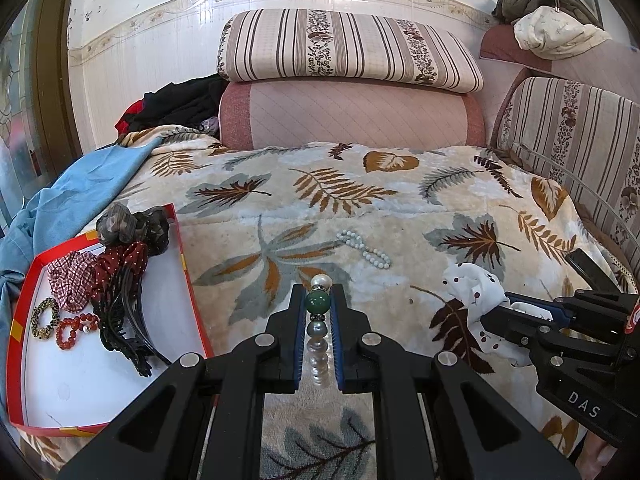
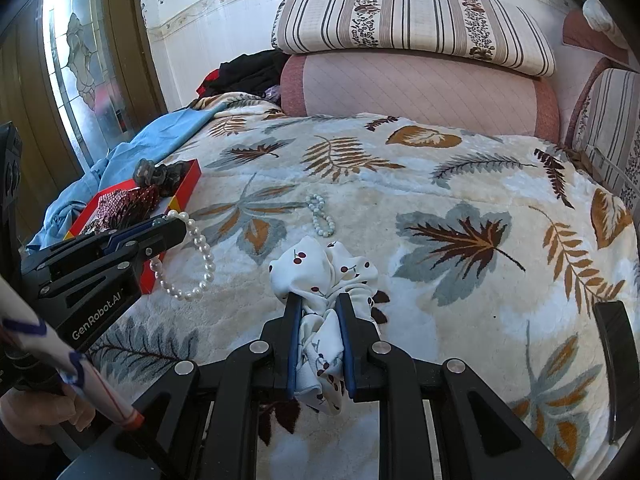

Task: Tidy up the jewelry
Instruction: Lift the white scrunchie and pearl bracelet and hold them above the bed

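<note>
Several pieces already lie in the red tray (image 1: 192, 280); left gripper (image 1: 318, 312) clamps the pearl bracelet (image 1: 318, 340), right gripper (image 2: 318, 320) pinches the cherry scrunchie (image 2: 320, 272), and a pale bead bracelet (image 1: 364, 248) waits mid-bed.

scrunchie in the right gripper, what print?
White scrunchie with small dark-red cherries; right gripper is clamped on it. Clearest in the right wrist view.
</note>
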Tool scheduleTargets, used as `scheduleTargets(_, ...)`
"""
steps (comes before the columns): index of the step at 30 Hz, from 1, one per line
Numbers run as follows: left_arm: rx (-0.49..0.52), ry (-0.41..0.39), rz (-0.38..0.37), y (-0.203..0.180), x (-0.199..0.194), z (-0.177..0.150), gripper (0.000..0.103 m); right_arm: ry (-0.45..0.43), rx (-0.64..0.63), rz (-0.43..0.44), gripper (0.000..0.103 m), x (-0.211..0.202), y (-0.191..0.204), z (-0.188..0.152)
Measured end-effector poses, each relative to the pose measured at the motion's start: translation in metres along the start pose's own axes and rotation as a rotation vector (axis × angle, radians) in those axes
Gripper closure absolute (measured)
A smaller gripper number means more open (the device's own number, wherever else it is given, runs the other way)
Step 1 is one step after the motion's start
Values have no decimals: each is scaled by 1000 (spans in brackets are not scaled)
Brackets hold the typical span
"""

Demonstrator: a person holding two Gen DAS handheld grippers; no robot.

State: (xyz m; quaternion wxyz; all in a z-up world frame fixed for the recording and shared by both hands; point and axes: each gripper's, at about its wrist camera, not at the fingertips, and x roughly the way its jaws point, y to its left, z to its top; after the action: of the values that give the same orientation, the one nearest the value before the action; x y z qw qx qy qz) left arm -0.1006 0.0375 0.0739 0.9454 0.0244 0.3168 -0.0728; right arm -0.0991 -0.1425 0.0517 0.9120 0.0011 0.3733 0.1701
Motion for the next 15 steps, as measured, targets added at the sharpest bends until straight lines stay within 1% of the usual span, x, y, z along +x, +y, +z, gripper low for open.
scheduleTargets(15, -17, -24, 4, 1, -11, 8, 92, -11, -22, -13, 84, -1, 5, 1)
